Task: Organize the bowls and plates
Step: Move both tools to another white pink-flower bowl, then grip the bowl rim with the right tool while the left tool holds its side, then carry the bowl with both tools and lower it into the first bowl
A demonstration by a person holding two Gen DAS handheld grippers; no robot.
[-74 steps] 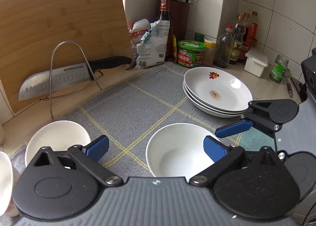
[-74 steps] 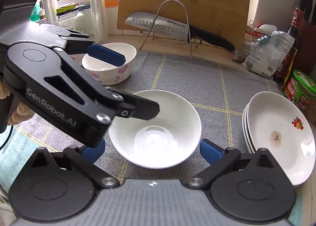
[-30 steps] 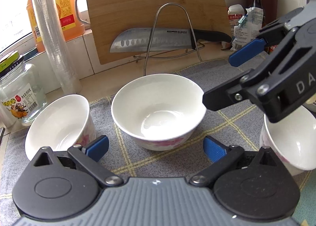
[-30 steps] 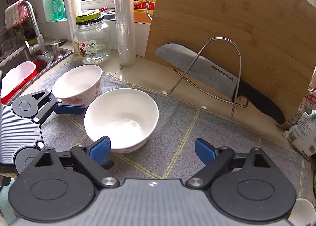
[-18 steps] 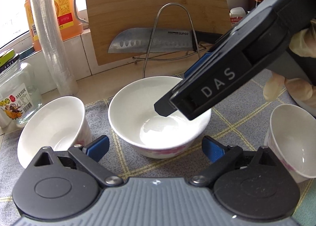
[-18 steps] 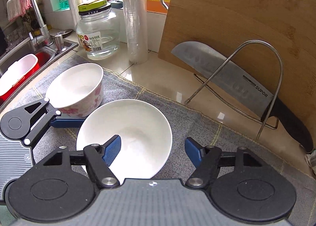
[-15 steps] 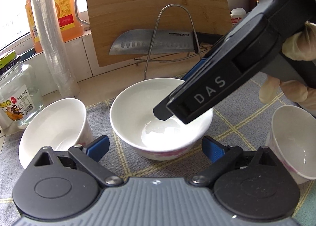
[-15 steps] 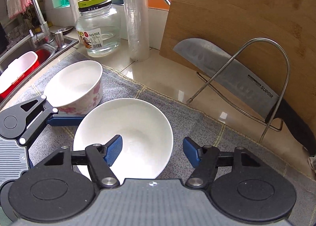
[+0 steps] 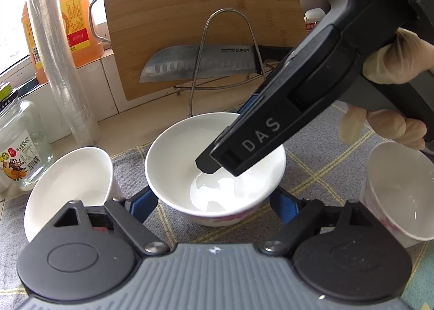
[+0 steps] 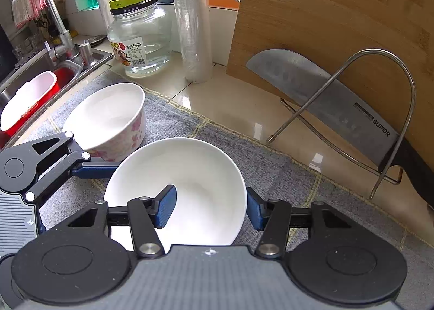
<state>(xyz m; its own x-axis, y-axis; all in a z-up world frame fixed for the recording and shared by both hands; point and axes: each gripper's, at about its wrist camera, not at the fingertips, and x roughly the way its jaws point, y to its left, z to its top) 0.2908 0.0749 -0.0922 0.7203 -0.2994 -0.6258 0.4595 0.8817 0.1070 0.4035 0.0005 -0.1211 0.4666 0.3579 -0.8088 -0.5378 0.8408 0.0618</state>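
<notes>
A wide white bowl with pink flowers sits on the grey cloth, also in the right wrist view. My right gripper straddles its right rim, one blue pad inside and the other outside, jaws still apart. My left gripper is open, its blue pads on either side of the bowl's near wall. A taller flowered bowl stands left of it, also in the right wrist view. A third bowl stands at the right.
A bamboo cutting board leans at the back with a cleaver in a wire rack. A glass jar, a plastic-wrap roll and an oil bottle stand behind. A sink lies at the left.
My right gripper has lowered onto the wide bowl and narrowed, its left pad now inside the rim. My left gripper has moved in closer around the bowl.
</notes>
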